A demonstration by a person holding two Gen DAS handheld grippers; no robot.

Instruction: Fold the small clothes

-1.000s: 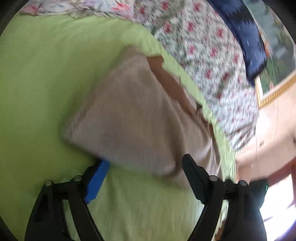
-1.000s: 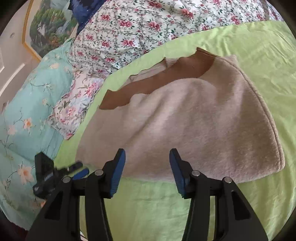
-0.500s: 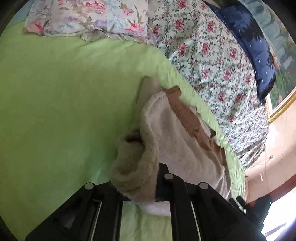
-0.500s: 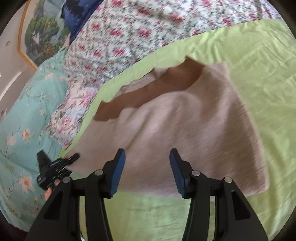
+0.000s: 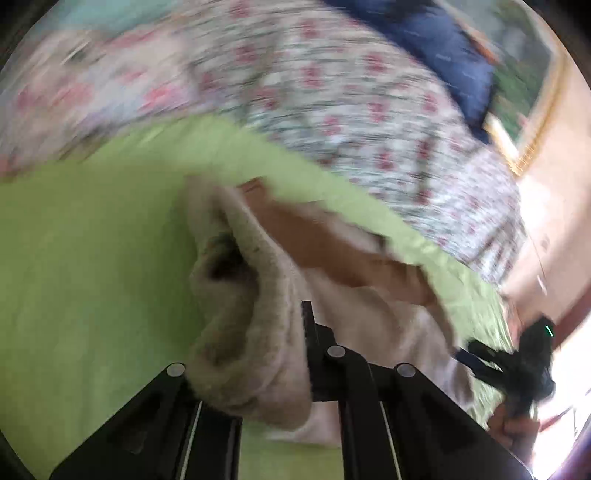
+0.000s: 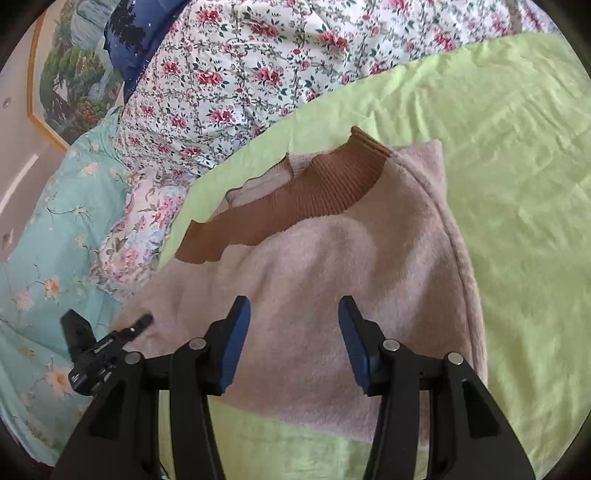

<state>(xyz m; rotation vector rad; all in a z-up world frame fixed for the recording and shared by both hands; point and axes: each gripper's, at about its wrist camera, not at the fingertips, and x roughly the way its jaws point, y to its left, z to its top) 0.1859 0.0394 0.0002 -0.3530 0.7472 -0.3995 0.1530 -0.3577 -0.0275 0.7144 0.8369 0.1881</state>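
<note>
A small fuzzy pale-pink sweater (image 6: 332, 280) with a brown ribbed band (image 6: 295, 199) lies on the green sheet (image 6: 517, 147). My left gripper (image 5: 288, 343) is shut on a bunched edge of the sweater (image 5: 251, 332) and holds it lifted; the view is blurred. It also shows small at the left of the right wrist view (image 6: 107, 343), at the sweater's left edge. My right gripper (image 6: 291, 332) is open and empty, its blue pads over the sweater's near part. It shows at the right of the left wrist view (image 5: 517, 365), held in a hand.
Floral bedding (image 6: 258, 74) and a dark blue pillow (image 6: 140, 33) lie behind the sheet. A teal floral cover (image 6: 44, 240) lies to the left. A framed landscape painting (image 6: 70, 77) hangs on the wall. More green sheet (image 5: 92, 258) lies left of the sweater.
My left gripper closed on the sweater's edge and has lifted and pulled it, bunching the fabric. My right gripper stayed open over the sweater with little movement.
</note>
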